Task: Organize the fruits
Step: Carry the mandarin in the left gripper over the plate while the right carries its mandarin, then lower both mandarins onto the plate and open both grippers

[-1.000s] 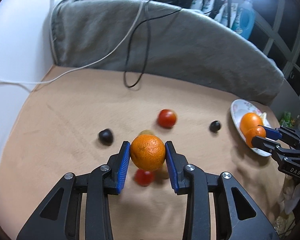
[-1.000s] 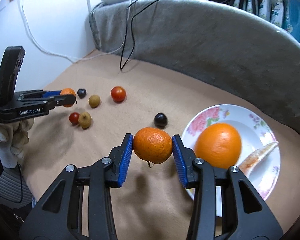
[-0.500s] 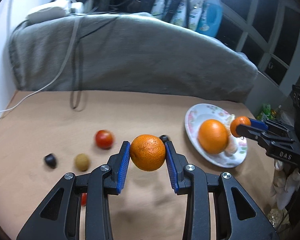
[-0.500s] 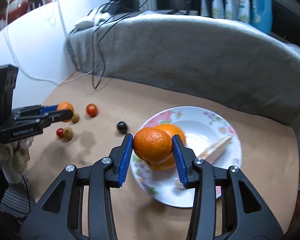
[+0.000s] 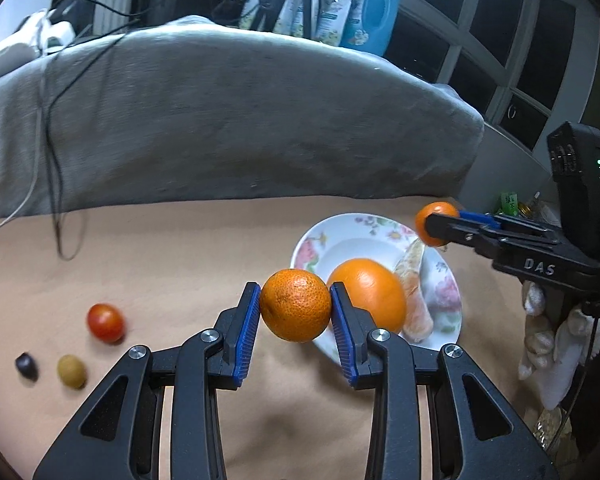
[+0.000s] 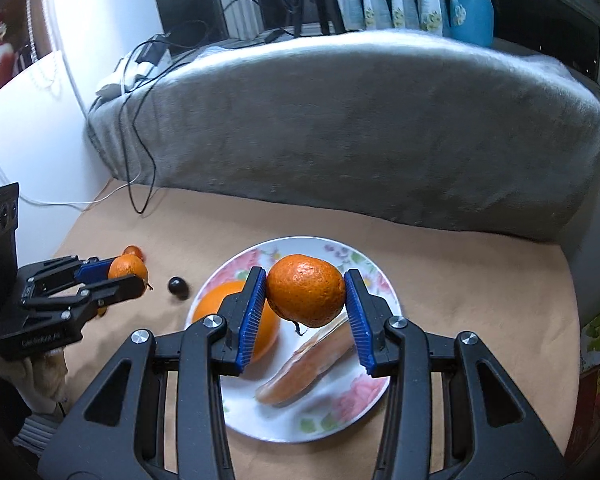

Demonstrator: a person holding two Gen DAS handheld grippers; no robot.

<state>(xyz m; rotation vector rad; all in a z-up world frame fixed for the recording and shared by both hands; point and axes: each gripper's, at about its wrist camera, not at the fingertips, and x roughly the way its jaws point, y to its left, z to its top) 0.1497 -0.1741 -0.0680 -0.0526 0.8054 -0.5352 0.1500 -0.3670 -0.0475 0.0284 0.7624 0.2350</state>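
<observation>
Orange fruit, left: a mandarin (image 5: pixel 295 305) sat pinched between the blue pads of the left hand-held gripper (image 5: pixel 295 308), the jaws only partly apart and pressed on its sides; it hung clear of the surface, just left of the plate.
Orange fruit, right: a second mandarin (image 6: pixel 305 290), a short stem at its underside, was clamped the same way in the right hand-held gripper (image 6: pixel 306 294), held above the plate.
Plate: white with a floral rim (image 6: pixel 332 416), resting on the tan cloth (image 6: pixel 460 280).
On the plate: a large orange (image 6: pixel 220 312) at its left side and a peeled citrus segment (image 6: pixel 300 372) lying beside it.
Loose fruit: a red tomato (image 5: pixel 105 322), an olive-green fruit (image 5: pixel 72 371) and a small dark fruit (image 5: pixel 27 365) lay left of the plate in the left wrist view, well apart from it; another dark fruit (image 6: pixel 178 287) lay just off the plate's left edge in the right wrist view.
Background: a grey blanket (image 5: pixel 220 128) was heaped along the far edge, with cables (image 5: pixel 56 152) trailing over it, and a blue bottle (image 5: pixel 376 10) stood behind.
Person: a white-gloved hand (image 5: pixel 556 344) gripped the right tool's handle.
</observation>
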